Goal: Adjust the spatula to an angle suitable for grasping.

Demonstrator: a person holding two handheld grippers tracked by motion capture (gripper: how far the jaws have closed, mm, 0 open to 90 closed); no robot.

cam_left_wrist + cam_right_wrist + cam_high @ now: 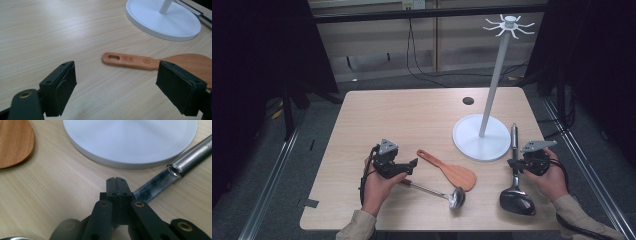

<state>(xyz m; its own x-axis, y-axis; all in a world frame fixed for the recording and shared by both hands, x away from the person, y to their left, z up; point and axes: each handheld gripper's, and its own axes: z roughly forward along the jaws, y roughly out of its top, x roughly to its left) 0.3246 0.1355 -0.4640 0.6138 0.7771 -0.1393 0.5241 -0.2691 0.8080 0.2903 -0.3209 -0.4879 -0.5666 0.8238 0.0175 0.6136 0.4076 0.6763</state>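
Left gripper fingers spread wide, empty, aimed at wooden spatula handle at 12 o'clock; handle to be straddled squarely before closing. Right gripper fingers pressed together beside ladle.

Stand base crowds ladle, left tabletop open

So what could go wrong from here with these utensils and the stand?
1. The right hand-held gripper is shut beside the black ladle, over its flat neck, not around it; lifting now would probably leave it behind.
2. The left hand-held gripper is open near the wooden spatula; closing may push the flat handle instead of gripping.
3. The ladle's handle lies close to the white stand base.
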